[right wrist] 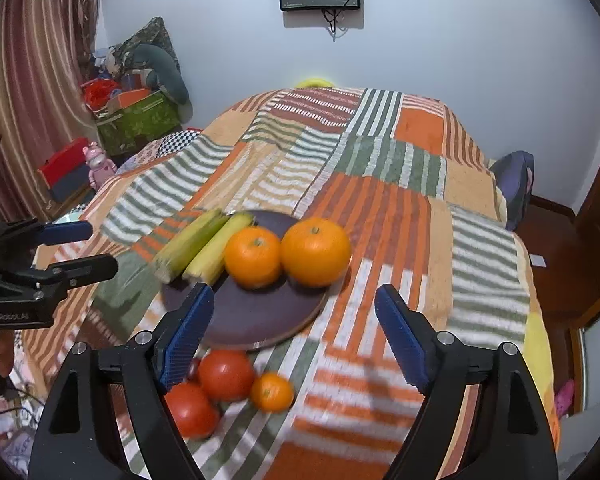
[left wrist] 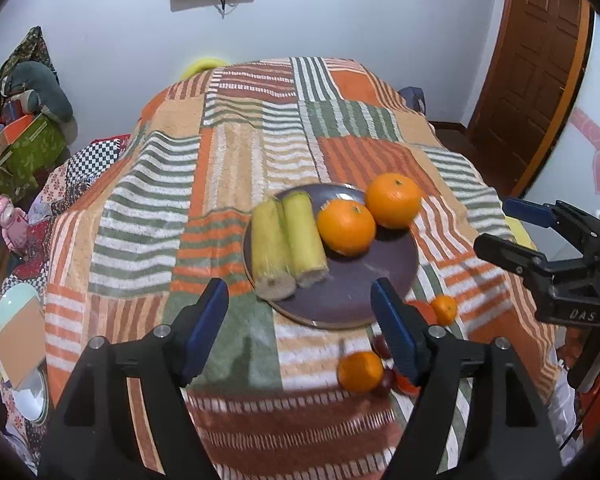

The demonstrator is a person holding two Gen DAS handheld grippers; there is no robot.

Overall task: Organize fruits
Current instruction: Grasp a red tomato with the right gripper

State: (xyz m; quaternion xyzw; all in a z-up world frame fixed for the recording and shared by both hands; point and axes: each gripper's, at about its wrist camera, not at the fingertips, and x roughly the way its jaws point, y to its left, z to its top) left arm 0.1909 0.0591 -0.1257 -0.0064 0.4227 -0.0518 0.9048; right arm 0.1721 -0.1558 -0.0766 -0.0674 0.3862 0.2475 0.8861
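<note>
Fruit is being gathered on a round dark purple plate (left wrist: pixel 348 300) on the striped patchwork-covered table (right wrist: pixel 380 208): two large oranges (right wrist: pixel 316 252) and two yellow-green corn cobs (left wrist: pixel 288 236). Both the left claw (left wrist: pixel 300 320) and right claw (right wrist: pixel 294 332) are being held wide open, empty. Round fruit risks being nudged off the table's edge. Two red tomatoes (right wrist: pixel 224 374) beside a small mandarin (right wrist: pixel 272 391) are being shown clearly only by the right wrist view.

Two pale yellow-green corn cobs (left wrist: pixel 288 240) are lying side by side on the left of a round dark purple ceramic plate (left wrist: pixel 352 300), with two large oranges (left wrist: pixel 346 227) touching at its far right edge, all sitting on a striped orange, green and white patchwork cloth (left wrist: pixel 228 152). The left gripper (left wrist: pixel 300 316), its blue-padded fingers (left wrist: pixel 206 332) spread wide, is hovering at the plate's near rim, while the right gripper (left wrist: pixel 512 228) is entering from the right, also parted. Two small mandarins (left wrist: pixel 360 372) and dark red fruits are lying on the cloth near the plate.
</note>
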